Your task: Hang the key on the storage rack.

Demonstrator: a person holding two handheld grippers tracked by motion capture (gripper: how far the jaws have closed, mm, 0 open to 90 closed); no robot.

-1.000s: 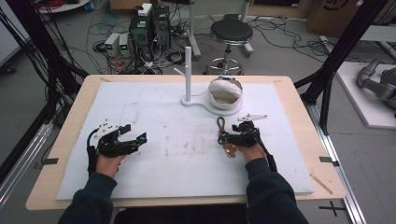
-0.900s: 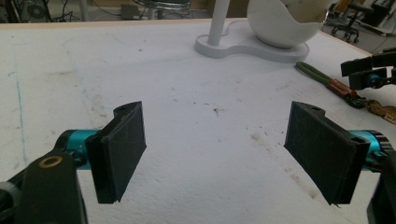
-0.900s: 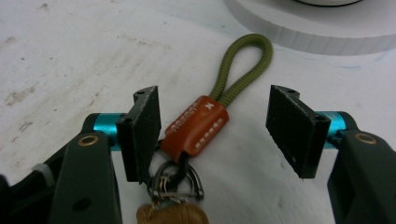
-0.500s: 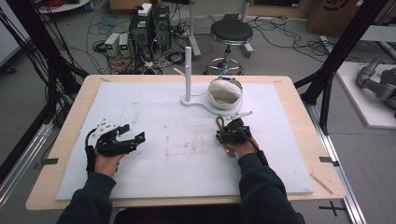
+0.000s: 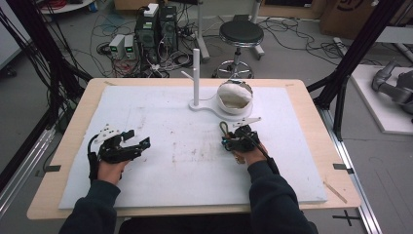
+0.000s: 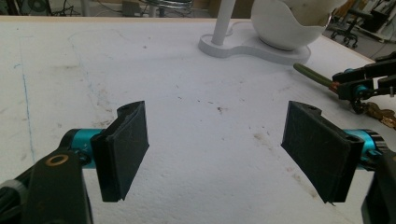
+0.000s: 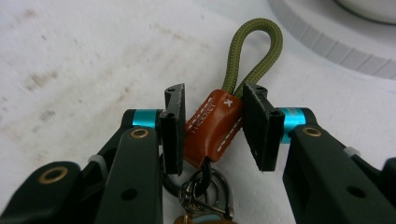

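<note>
A: What lies on the wooden table [image 5: 316, 105]?

B: A white foam mat [image 5: 160, 122] covers most of it. At the far middle stands a white stand [image 5: 196, 73] whose flat base carries a white bowl [image 5: 234, 96].

A: And the person's grippers?

B: The left gripper [image 5: 139, 141] rests on the mat's left side, its jaws spread wide with bare mat between them. The right gripper [image 5: 229, 139] sits just short of the bowl; its jaws have just been closing and now pinch the brown leather tab [image 7: 212, 123] of a keychain [image 5: 224, 131].

A: Where does the keychain lie?

B: On the mat, its olive cord loop [image 7: 254, 53] pointing toward the stand's base, its metal rings [image 7: 205, 191] under the right gripper.
</note>
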